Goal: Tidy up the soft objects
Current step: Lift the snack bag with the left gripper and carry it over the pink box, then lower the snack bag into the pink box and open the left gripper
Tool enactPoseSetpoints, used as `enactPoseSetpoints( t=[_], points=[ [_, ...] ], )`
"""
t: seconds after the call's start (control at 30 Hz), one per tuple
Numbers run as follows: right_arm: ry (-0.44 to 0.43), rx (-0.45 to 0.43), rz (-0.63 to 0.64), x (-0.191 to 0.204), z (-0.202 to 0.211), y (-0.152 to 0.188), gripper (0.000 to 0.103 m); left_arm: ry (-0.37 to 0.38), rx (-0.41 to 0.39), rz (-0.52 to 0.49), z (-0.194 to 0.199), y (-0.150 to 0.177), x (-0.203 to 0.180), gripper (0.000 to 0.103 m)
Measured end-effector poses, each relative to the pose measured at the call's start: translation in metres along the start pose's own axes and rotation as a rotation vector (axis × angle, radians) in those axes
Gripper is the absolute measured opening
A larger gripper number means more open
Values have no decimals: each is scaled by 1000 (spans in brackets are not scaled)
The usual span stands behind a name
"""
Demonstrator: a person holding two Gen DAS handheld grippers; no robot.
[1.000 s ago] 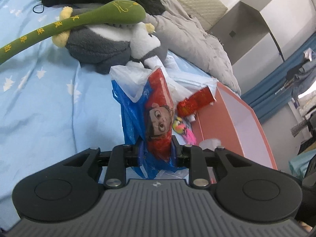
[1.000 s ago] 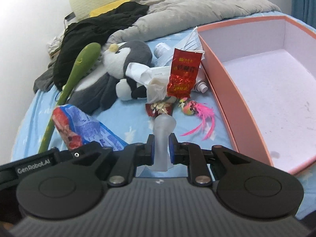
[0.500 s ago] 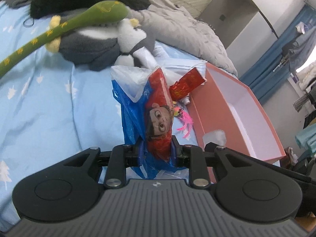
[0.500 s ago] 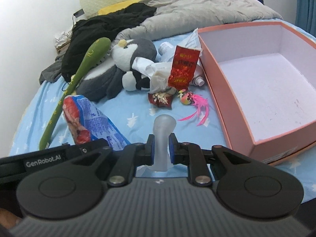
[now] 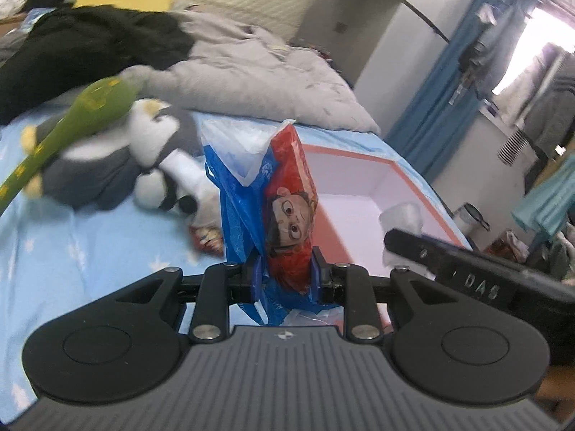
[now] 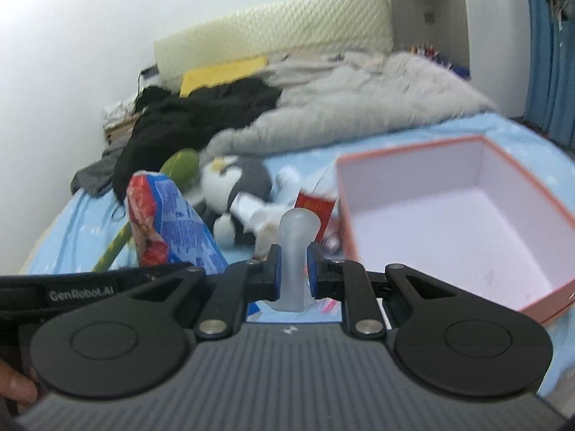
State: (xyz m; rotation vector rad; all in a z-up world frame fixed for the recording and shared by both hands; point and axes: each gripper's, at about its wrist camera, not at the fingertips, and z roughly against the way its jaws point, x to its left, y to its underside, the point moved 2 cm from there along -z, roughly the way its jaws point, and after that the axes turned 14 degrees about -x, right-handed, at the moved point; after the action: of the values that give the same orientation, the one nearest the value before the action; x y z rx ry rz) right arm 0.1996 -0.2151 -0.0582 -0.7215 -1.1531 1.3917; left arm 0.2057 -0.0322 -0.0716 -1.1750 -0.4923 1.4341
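My left gripper (image 5: 285,274) is shut on a blue and red plastic snack bag (image 5: 284,212) with a cartoon face, held up above the bed. The bag also shows in the right wrist view (image 6: 169,222). My right gripper (image 6: 293,274) is shut on a translucent soft silicone piece (image 6: 296,251), seen in the left wrist view (image 5: 402,215) beside the box. The open pink box (image 6: 463,215) lies on the bed to the right, also in the left wrist view (image 5: 355,197). A penguin plush (image 6: 239,183) and a long green plush (image 5: 68,125) lie behind.
A red packet (image 6: 316,208) and small wrappers lie left of the box. A grey duvet (image 6: 359,107) and black clothes (image 6: 201,115) cover the far bed. The blue sheet (image 5: 72,251) shows at the left. Blue curtains (image 5: 442,82) hang at the right.
Both grippers have risen and tilted up with their objects still held. The views now look across the bed toward the headboard. The right gripper now sits close beside the left, near the box.
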Motion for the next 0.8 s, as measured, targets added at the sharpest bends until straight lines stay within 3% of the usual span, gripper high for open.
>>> enactPoseSetpoints(
  t=[0.2,0.4,0.7,0.8],
  points=[
    [49,-78,1,-27,11,-34,18,63,-15,-54,-20,-26,-39,30],
    [103,-102,26,-57,15,-59,18,134,-14,-120,-53,-49,-87,30],
    [190,6,-66,-124,-7,-62,18,170,120,-233,-130,-51,-139,30],
    [221,58,-69,-140,-18,-52,18,166,178,-221,-157,-43,-143,30]
  ],
)
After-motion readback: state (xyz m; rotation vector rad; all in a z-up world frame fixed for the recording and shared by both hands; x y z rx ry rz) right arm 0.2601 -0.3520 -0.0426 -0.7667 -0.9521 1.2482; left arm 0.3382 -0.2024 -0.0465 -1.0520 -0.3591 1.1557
